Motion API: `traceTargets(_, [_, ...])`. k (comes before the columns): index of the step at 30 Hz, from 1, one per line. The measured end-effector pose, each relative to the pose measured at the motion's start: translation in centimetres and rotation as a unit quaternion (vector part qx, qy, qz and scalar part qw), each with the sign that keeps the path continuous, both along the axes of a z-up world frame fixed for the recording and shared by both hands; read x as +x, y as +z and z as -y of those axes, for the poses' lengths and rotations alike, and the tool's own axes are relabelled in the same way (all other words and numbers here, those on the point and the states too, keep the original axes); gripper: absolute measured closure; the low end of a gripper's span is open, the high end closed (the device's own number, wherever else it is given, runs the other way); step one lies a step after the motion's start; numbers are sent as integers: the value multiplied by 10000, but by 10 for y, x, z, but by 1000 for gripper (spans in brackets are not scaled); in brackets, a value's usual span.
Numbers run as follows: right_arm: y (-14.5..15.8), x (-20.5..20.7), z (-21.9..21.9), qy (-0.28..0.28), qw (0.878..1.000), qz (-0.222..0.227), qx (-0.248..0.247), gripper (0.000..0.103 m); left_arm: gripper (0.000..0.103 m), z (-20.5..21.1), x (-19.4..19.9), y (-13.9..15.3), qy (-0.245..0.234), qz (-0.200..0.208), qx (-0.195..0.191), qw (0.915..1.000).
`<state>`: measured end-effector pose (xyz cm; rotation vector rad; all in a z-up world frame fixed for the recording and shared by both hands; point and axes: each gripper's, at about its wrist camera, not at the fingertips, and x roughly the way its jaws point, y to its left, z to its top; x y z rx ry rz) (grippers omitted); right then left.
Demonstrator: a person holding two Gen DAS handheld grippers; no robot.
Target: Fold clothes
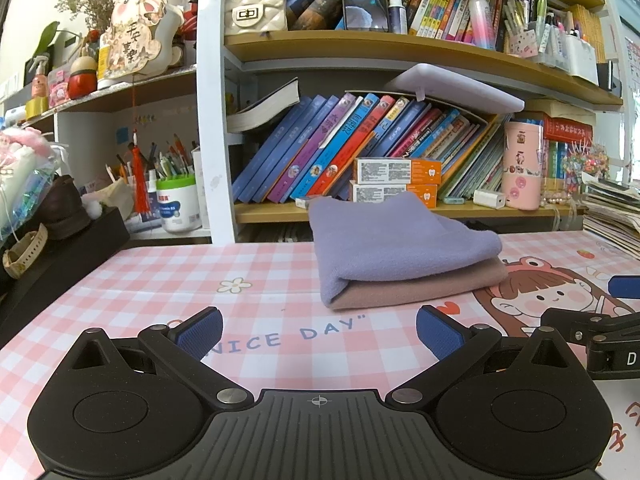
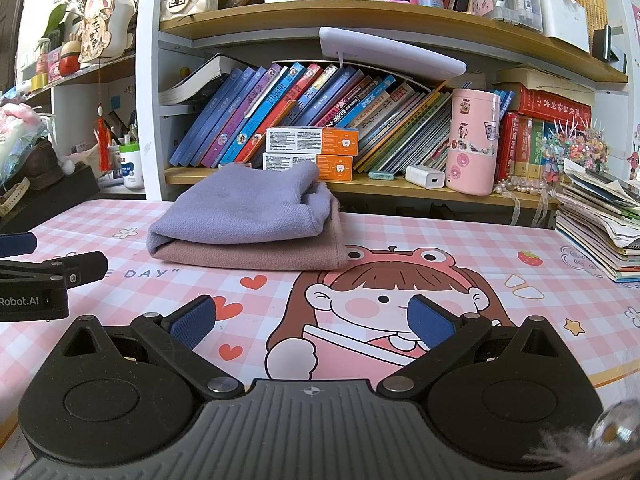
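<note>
A folded purple cloth lies on top of a folded pink cloth on the pink checked table mat, near the shelf. In the right wrist view the same purple cloth and pink cloth sit at centre left. My left gripper hovers open over the mat a little in front of the stack, nothing between its blue pads. My right gripper is open too, over the cartoon girl print, in front of and right of the stack. Each gripper shows at the edge of the other's view.
A bookshelf packed with books, boxes and a pink tin stands right behind the stack. A pile of papers sits at the mat's right edge. A black box with a watch and clutter lines the left side.
</note>
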<state>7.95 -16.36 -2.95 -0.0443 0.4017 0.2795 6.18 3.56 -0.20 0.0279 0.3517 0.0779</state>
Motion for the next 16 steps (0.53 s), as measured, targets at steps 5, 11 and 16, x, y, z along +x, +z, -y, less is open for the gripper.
traceTargets(5, [0, 0, 0, 3, 10000, 1, -3, 0, 0, -1, 0, 0, -63, 0, -23, 10000])
traceTargets(11, [0, 1, 1, -6, 10000, 3, -9, 0, 0, 0, -1, 0, -13, 56, -30, 10000])
traceTargets(16, [0, 0, 0, -9, 10000, 6, -13, 0, 0, 1, -1, 0, -28, 66, 3, 10000])
